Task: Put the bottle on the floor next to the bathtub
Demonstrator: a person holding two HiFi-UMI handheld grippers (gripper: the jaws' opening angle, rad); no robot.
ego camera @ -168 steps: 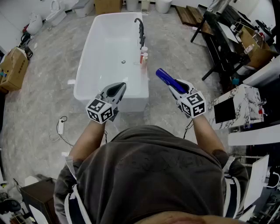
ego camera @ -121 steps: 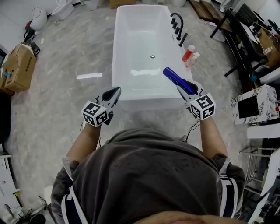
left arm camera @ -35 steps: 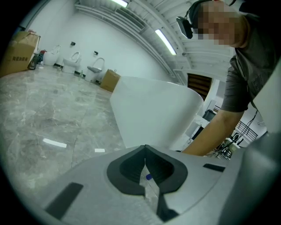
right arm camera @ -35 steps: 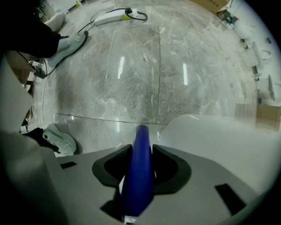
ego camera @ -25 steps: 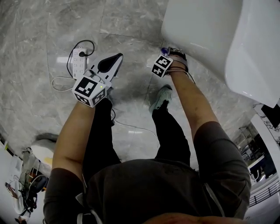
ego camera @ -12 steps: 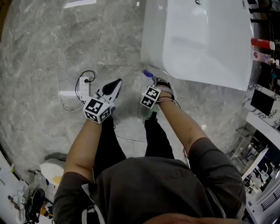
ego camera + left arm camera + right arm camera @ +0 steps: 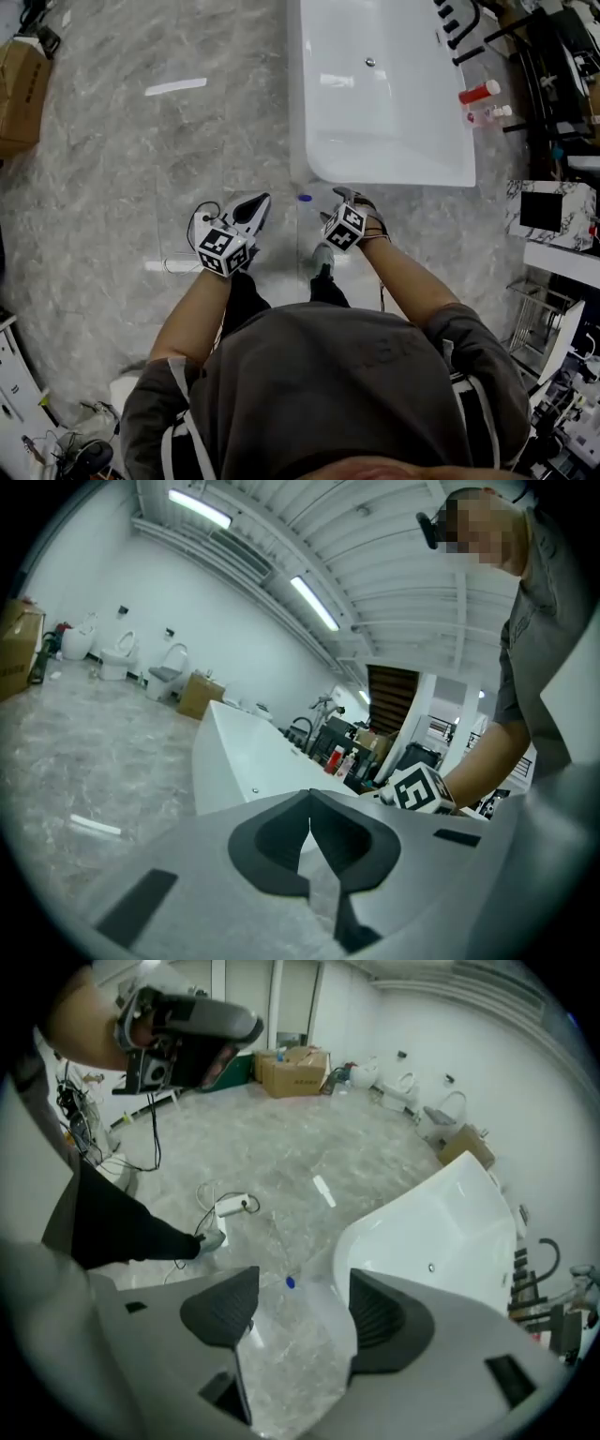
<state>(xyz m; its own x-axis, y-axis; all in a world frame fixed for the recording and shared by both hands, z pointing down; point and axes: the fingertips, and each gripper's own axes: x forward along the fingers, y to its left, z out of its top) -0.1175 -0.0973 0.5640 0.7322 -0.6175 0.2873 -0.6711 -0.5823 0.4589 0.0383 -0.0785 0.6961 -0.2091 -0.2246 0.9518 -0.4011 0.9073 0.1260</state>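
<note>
In the head view a cardboard box (image 7: 19, 84) sits at the upper left on the grey marble floor (image 7: 112, 169), with a thin white strip (image 7: 175, 86) lying to its right. Lower down, left of centre, the left gripper (image 7: 262, 200) points up the frame. Its own view shows the jaws pressed together with nothing between them. A white power strip (image 7: 230, 1206) with a coiled cord lies on the floor near it, mostly covered by that gripper in the head view.

Just right of the left gripper's tip is the bottle (image 7: 304, 198). It shows only as a small blue spot on the floor, just beside the near end of the bathtub (image 7: 309, 141), and no gripper touches it.

To the right of the bottle is the right gripper (image 7: 349, 199), also near the tub's end. In the right gripper view its jaws stand wide apart and are closing. They grip nothing, and the bottle shows far off on the floor in the gap between them.

The white bathtub fills the top centre of the head view. A black faucet (image 7: 459, 19) stands on its right rim, with a red bottle (image 7: 478, 92) and a clear bottle (image 7: 489, 114) below it in the frame.
</note>
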